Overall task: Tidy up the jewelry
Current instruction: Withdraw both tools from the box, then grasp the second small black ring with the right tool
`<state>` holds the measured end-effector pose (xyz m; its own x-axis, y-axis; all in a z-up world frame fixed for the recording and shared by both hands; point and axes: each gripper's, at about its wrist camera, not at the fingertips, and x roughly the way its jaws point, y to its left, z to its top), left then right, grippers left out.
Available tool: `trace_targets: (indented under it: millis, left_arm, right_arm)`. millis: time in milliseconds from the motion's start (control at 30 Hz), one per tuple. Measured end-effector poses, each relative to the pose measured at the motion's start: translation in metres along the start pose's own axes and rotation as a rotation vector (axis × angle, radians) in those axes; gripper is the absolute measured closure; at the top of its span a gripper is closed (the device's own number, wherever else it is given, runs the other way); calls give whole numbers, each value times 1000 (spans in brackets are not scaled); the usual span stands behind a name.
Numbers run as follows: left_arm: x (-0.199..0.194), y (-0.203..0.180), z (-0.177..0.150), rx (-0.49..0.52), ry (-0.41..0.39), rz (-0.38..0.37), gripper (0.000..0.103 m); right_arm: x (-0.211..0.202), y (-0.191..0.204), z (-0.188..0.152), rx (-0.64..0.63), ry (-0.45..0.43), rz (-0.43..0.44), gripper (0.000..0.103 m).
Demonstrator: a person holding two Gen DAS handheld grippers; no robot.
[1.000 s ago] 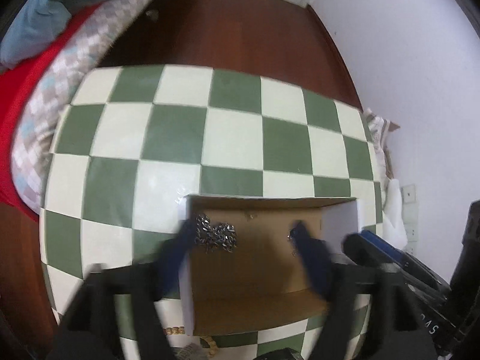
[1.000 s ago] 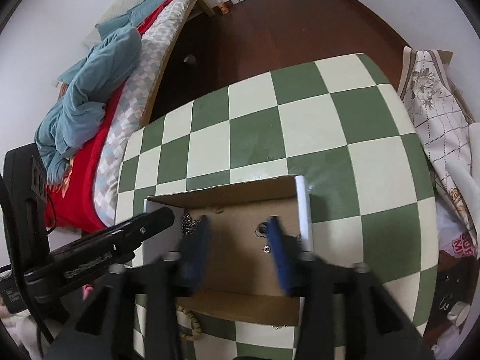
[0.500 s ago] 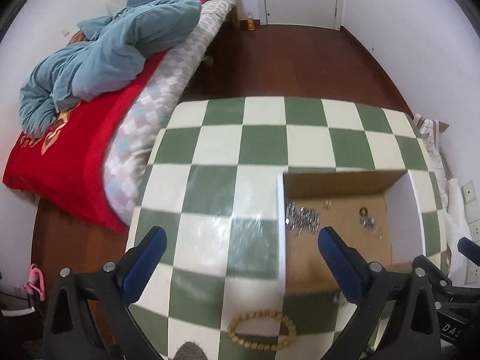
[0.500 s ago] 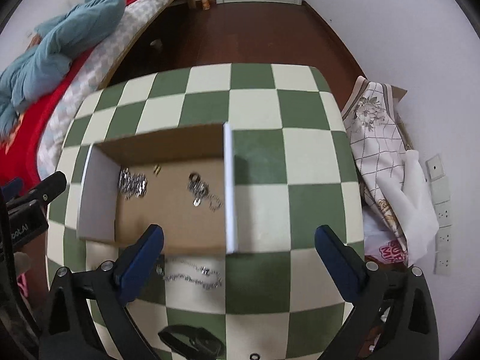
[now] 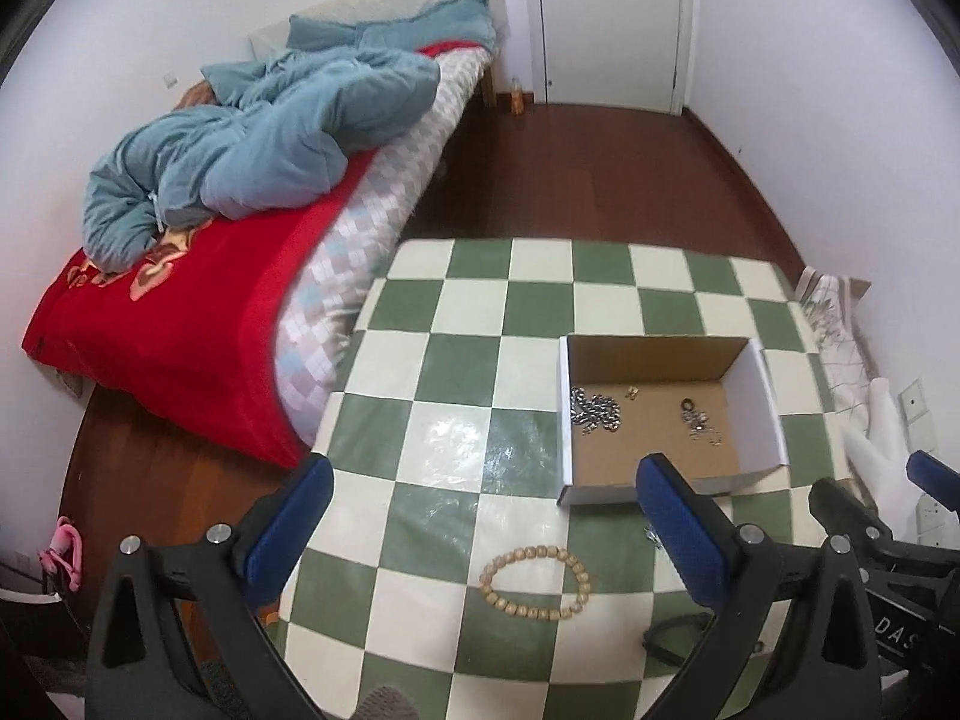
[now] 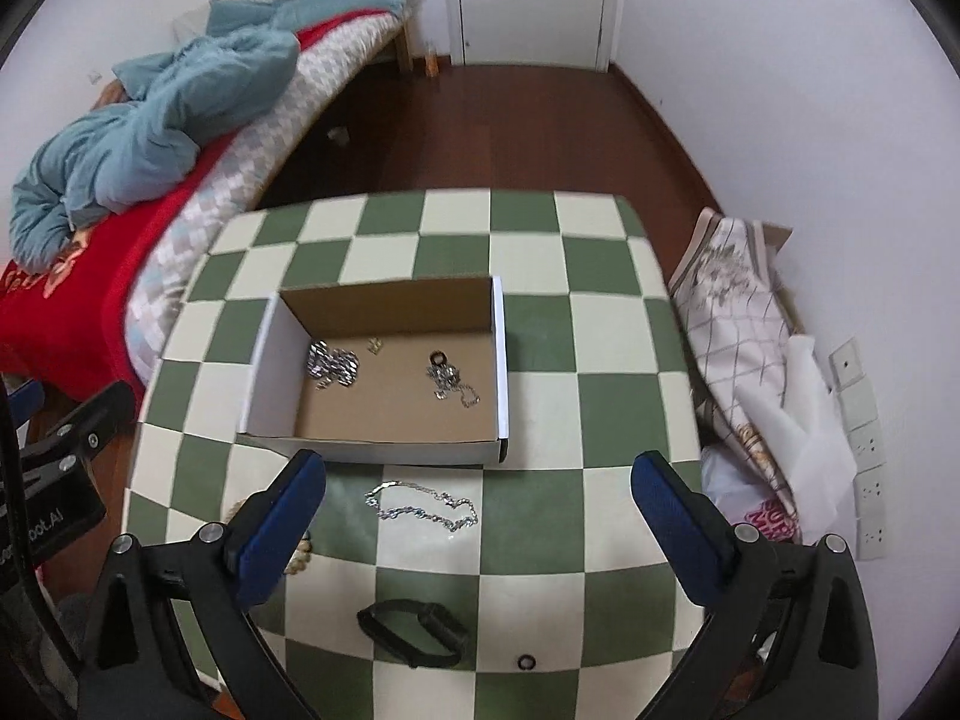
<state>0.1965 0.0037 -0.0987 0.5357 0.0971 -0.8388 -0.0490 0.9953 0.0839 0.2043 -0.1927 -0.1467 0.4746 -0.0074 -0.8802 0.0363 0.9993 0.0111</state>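
Observation:
An open cardboard box (image 6: 273, 387) (image 5: 771, 414) sits on the green-and-cream checked table (image 6: 606, 396) (image 5: 444, 420). Inside lie a thick silver chain (image 6: 333, 365) (image 5: 596, 411), a thin chain with a dark ring (image 6: 447, 381) (image 5: 696, 420) and a small gold piece (image 6: 375, 345). Outside the box lie a thin silver necklace (image 6: 420, 507), a wooden bead bracelet (image 5: 534, 582), a black band (image 6: 414, 630) and a small black ring (image 6: 526, 662). My left gripper (image 5: 486, 531) and right gripper (image 6: 480, 531) are both open, empty, and held above the table's near side.
A bed (image 5: 192, 300) with a red blanket and blue duvet stands left of the table. Patterned cloth and white bags (image 6: 750, 372) lie at the table's right edge by the wall. Dark wooden floor (image 6: 510, 132) lies beyond, with a white door (image 5: 612, 18) behind.
Both grippers have pulled up and back from inside the box and opened wide. The jewelry they were over stays in the box.

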Motion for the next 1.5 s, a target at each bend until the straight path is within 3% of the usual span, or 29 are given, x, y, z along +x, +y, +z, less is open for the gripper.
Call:
trace_targets:
  millis: [267, 367, 467, 600, 733, 833, 1133, 1333, 1500]
  left_arm:
    - [-57, 4, -17, 13, -64, -21, 0]
    - [-64, 4, -26, 13, -60, -22, 0]
    - [-59, 3, -42, 16, -30, -8, 0]
    - [-29, -2, -69, 8, 77, -2, 0]
    - [5, -15, -100, 24, 185, -4, 0]
    - [25, -27, -116, 51, 244, -7, 0]
    - [60, -41, -135, 78, 335, 1, 1]
    - [66, -43, -135, 84, 348, -6, 1]
    - [69, -47, -134, 81, 359, -26, 1]
  right_arm:
    - [-65, 2, -13, 6, -97, 24, 0]
    - [-78, -4, -25, 34, -94, 46, 0]
    - [-76, -15, -41, 64, -59, 59, 0]
    - [-52, -36, -76, 112, 29, 22, 2]
    - [-12, -54, -113, 158, 135, 30, 36]
    - [18, -59, -139, 173, 201, 63, 50]
    - [72, -51, -165, 136, 278, 50, 57]
    - [83, -44, -165, 108, 282, 45, 70]
    - [84, -40, -162, 70, 265, 13, 90]
